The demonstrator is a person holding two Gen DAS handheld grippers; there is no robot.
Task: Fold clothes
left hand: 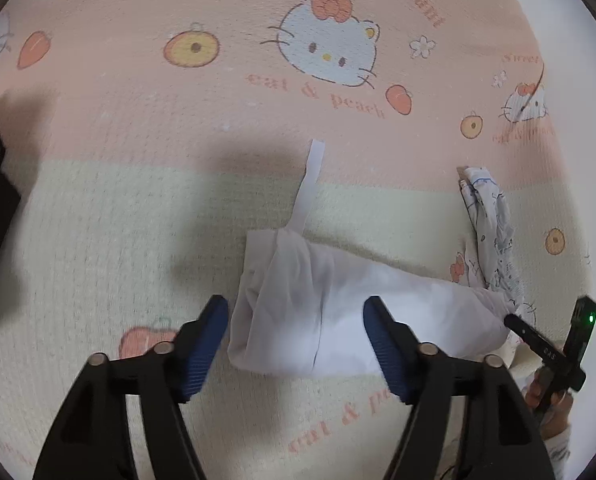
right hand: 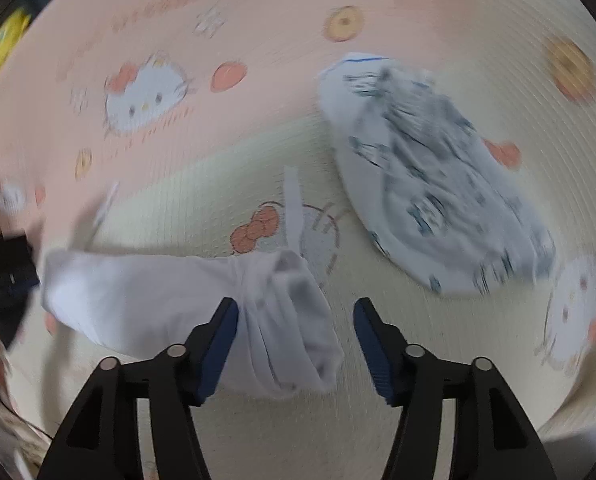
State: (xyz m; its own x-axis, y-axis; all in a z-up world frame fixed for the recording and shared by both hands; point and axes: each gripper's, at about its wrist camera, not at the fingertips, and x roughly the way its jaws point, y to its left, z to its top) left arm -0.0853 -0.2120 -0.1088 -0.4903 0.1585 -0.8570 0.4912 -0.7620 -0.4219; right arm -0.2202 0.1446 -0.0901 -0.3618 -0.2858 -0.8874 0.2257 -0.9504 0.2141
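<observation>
Left wrist view: white garment [left hand: 338, 312] lies folded into a compact bundle on the cartoon-cat mat [left hand: 138, 220], on its pale green band, with a narrow white strip [left hand: 308, 192] running from its upper edge toward the pink band.
Left gripper [left hand: 296, 344]: fingers spread wide, nothing between them; the bundle's lower edge sits in the gap ahead of the blue pads [left hand: 202, 352], and contact cannot be told.
Printed garment [left hand: 494, 232]: crumpled in a narrow heap to the right, touching the white bundle's far right end.
Right edge: part of the other black gripper with a green light, and a person's hand [left hand: 550, 396] on it.
Right wrist view: blurred by motion; the white garment [right hand: 186, 304] stretches left from between the fingers across the mat [right hand: 258, 420].
Right gripper [right hand: 296, 344]: fingers released, wide apart, the bundle's rolled end beside the left pad.
Printed garment [right hand: 438, 184]: lies apart, up and to the right, on the green band.
</observation>
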